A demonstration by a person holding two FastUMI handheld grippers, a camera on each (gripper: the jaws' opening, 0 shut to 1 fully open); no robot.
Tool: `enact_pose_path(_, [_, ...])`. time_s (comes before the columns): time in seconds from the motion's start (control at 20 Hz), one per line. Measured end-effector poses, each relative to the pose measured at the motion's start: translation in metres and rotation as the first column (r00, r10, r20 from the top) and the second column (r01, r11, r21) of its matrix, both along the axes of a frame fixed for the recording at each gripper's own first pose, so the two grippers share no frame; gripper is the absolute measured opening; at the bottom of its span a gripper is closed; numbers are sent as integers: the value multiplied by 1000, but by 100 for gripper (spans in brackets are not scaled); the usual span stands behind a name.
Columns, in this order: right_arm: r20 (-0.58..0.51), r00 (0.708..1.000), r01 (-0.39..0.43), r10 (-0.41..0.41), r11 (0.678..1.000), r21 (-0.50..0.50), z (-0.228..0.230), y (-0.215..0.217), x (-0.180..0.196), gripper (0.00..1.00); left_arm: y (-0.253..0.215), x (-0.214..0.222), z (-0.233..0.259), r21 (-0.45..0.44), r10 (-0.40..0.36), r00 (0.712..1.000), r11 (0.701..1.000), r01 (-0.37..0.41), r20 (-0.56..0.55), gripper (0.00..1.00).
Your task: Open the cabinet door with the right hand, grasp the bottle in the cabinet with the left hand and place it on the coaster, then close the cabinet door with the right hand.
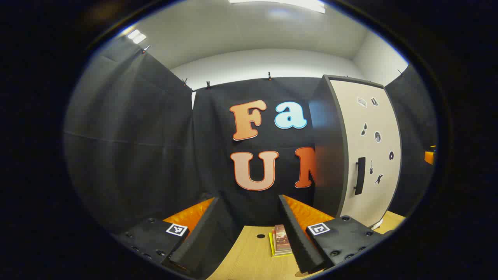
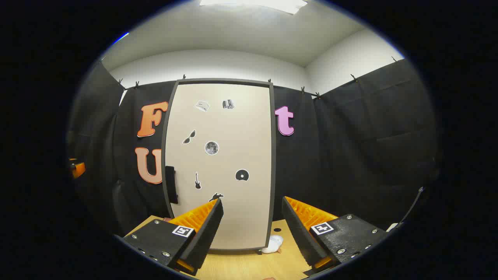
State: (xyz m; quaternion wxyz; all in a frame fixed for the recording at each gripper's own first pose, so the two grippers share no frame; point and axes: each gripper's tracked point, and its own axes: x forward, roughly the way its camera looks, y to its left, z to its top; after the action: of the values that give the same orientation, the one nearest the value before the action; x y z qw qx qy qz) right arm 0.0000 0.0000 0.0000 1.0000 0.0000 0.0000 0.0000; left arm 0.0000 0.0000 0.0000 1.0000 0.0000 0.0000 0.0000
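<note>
Nothing looks done yet: the cabinet door (image 2: 220, 163) is closed, its handle (image 2: 171, 189) on its left edge untouched. The right claw (image 2: 252, 223) faces the door, fingers apart and empty; the left claw (image 1: 249, 225) likewise gapes, left of the cabinet. The bottle presumably sits hidden inside.

Both views reach me evenly and fairly brightly lit from above: a ceiling panel (image 1: 278, 4) glares white at the top of the left gripper view, and another ceiling light (image 2: 253, 4) burns out at the top of the right gripper view. The pale cabinet door (image 2: 220, 163) reflects the light softly; the black cloth stays dull. The wooden desk (image 2: 241, 264) shows only faint shadow. Fisheye distortion bows the door's straight edges and the wall line. The near tool fingers (image 1: 297, 237) look slightly soft.
</note>
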Motion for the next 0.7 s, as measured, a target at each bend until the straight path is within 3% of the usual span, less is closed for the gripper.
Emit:
enact_pose_path(0.2, [8, 1000, 24, -23, 999, -22, 7, -5, -8, 94, 0, -2, -1, -10, -8, 1000, 1000, 8, -13, 93])
enact_pose_path(0.7, [-1, 999, 38, -38, 998, -45, 8, -3, -18, 94, 1, -5, 6, -24, -17, 1000, 1000, 17, -5, 96])
